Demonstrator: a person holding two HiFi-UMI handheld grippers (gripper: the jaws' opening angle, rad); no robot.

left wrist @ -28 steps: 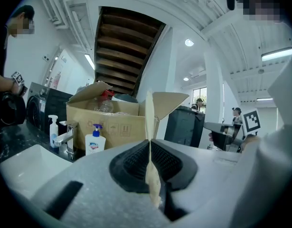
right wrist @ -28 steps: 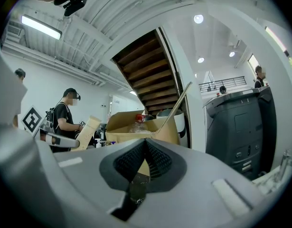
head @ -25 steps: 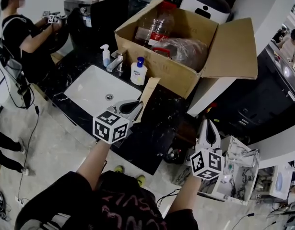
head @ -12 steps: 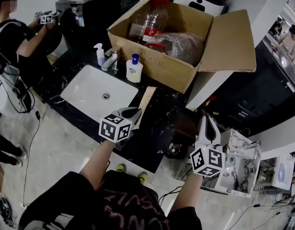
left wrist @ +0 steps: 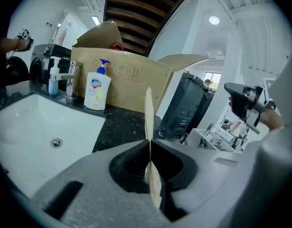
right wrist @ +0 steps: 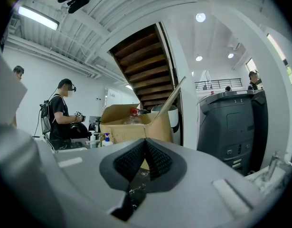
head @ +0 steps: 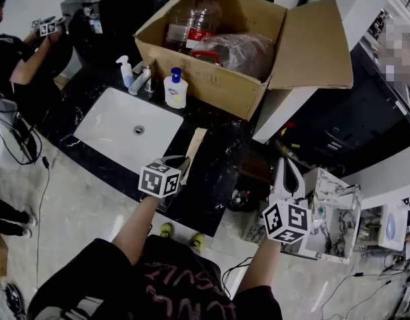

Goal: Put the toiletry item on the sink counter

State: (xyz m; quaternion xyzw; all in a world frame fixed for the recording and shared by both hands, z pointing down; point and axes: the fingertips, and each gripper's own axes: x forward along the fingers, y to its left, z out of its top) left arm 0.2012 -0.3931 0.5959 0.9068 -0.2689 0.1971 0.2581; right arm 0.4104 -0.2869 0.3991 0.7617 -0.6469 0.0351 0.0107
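My left gripper [head: 180, 163] is shut on a thin, flat beige strip [head: 193, 145], held over the black marble counter [head: 221, 159] just right of the white sink [head: 98, 122]. In the left gripper view the strip [left wrist: 148, 113] stands on edge, pinched between the closed jaws of that gripper [left wrist: 149, 146], and points toward the cardboard box [left wrist: 131, 80]. My right gripper [head: 287, 169] hangs off the counter's right end, shut with nothing in it. In the right gripper view its pads meet at the right gripper [right wrist: 145, 144].
A white soap bottle with a blue pump [head: 175, 89], a small spray bottle [head: 125, 71] and a faucet [head: 143, 79] stand behind the sink. A large open cardboard box [head: 211, 85] fills the counter's back. A person [head: 18, 52] stands far left. A white marbled unit [head: 331, 219] sits by my right gripper.
The head view has drifted, so the counter sits further left and higher in frame. The left gripper keeps its hold on the strip, slightly nearer the counter's front edge. The right gripper has barely moved.
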